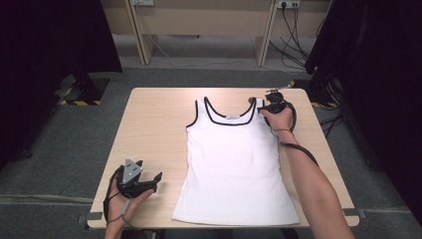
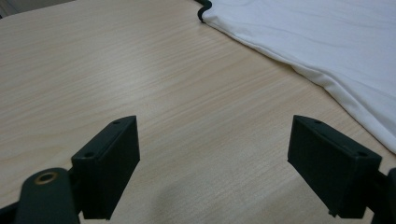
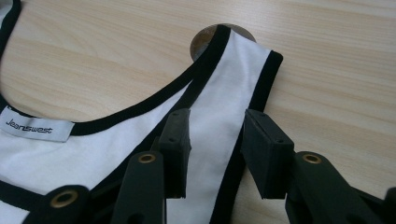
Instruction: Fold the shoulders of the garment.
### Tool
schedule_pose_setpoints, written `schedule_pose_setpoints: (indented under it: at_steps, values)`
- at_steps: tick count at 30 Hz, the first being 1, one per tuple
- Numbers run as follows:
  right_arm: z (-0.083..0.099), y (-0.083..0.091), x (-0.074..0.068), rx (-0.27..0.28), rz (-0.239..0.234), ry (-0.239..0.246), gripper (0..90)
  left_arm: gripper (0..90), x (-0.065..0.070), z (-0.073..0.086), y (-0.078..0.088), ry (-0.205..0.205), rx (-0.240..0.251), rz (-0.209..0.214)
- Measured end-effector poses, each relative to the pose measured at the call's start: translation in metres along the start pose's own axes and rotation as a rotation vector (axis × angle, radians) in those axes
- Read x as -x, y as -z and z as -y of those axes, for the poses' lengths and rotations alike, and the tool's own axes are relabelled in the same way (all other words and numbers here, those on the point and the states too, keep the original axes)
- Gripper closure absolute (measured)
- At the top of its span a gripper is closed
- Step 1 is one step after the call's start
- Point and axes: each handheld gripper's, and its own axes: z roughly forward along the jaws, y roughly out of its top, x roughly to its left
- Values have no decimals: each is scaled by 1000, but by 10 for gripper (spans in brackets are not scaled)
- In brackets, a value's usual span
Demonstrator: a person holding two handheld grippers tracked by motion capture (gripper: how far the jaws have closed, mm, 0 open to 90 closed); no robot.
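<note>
A white tank top (image 1: 234, 159) with black trim lies flat on the wooden table (image 1: 149, 119), neckline at the far side. My right gripper (image 1: 263, 104) is at its right shoulder strap (image 3: 229, 88). In the right gripper view the gripper (image 3: 217, 121) straddles that strap: the jaws stand partly apart with a gap on either side, not pressing the cloth. My left gripper (image 1: 149, 170) rests near the table's front left, jaws wide apart over bare wood. In the left gripper view the gripper (image 2: 215, 144) has the top's side edge (image 2: 327, 46) off to the right.
A brand label (image 3: 37, 128) sits inside the neckline. A round cable hole (image 3: 203, 39) in the table lies partly under the strap's end. A desk frame (image 1: 199, 30) with cables stands behind. Dark curtains (image 1: 50, 50) flank both sides.
</note>
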Motion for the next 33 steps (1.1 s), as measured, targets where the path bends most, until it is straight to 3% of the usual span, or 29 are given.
schedule_pose_setpoints:
  at_steps: [10, 14, 18, 21, 25, 29, 33]
  values:
    - [5, -6, 1, 4, 34, 29, 702, 160, -1, 0, 0, 4, 2, 2]
    - [5, -7, 1, 10, 51, 50, 646, 159, -1, 0, 0, 3, 1, 1]
    - [6, -8, 3, 9, 64, 35, 590, 159, 0, 0, 0, -4, -6, 0]
    - [6, -8, 1, 13, 63, 45, 661, 159, 0, 0, 0, 1, -7, 1]
    - [8, -8, -5, 23, 36, 34, 831, 159, 0, 0, 0, 0, -5, 2]
    - [7, -8, -2, 12, -18, -21, 859, 159, 0, 0, 0, 1, -2, 2]
    - [7, -2, -2, 15, -58, -32, 861, 159, 0, 0, 0, -1, 2, 2]
